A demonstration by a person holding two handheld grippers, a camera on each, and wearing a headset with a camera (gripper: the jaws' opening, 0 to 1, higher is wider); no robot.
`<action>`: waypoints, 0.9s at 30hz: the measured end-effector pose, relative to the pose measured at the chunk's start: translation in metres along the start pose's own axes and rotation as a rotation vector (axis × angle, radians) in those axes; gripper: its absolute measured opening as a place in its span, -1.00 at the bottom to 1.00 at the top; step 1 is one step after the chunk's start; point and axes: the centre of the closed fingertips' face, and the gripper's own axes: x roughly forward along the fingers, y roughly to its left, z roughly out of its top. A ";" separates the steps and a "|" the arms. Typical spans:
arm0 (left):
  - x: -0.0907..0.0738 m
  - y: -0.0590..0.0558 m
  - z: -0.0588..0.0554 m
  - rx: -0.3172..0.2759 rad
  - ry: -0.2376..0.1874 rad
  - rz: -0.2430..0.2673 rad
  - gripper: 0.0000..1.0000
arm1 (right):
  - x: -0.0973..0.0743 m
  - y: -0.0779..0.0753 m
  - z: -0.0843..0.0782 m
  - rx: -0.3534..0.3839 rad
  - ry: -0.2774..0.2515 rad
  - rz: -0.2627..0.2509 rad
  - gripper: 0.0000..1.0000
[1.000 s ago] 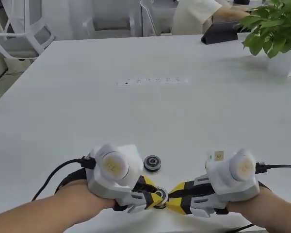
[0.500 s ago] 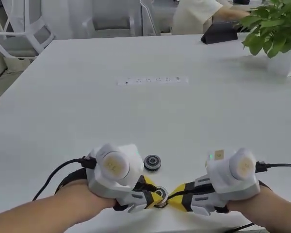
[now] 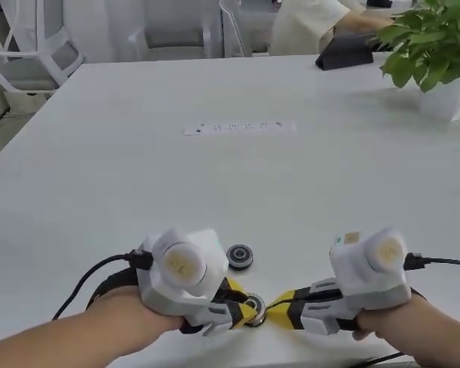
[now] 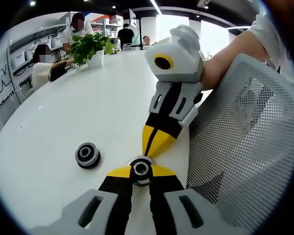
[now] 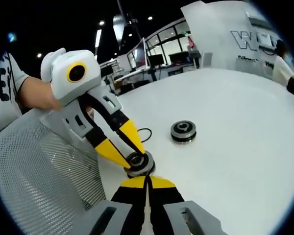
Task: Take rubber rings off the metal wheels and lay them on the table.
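A small metal wheel (image 3: 254,310) with a black rubber ring lies at the table's near edge, between the two grippers. My left gripper (image 3: 248,310) is shut on the wheel (image 4: 140,169), one yellow tip on each side of it. My right gripper (image 3: 273,311) comes in from the opposite side, and its jaws are pressed together at the rim of the wheel (image 5: 139,164), pinching the ring's edge. In the left gripper view the right gripper (image 4: 145,149) points down at the wheel. A second ringed wheel (image 3: 240,256) (image 4: 87,155) (image 5: 183,131) lies flat just beyond, apart from both grippers.
The white table (image 3: 230,184) stretches far ahead, with a socket strip (image 3: 240,127) set in its middle. A potted plant (image 3: 429,46) stands at the far right corner. A mesh chair (image 4: 245,142) is close behind the near edge. People sit at the far end.
My right gripper's body has risen and shifted slightly right, its tips still at the wheel. The left gripper and both wheels have stayed put.
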 end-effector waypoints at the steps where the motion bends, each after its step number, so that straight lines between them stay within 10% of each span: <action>1: 0.000 0.000 0.000 0.001 0.000 0.000 -0.86 | 0.000 -0.002 0.001 0.020 -0.013 -0.005 -1.00; 27: 0.001 0.001 0.000 -0.002 0.007 0.018 -0.86 | -0.003 0.003 0.016 0.125 -0.086 0.027 -1.00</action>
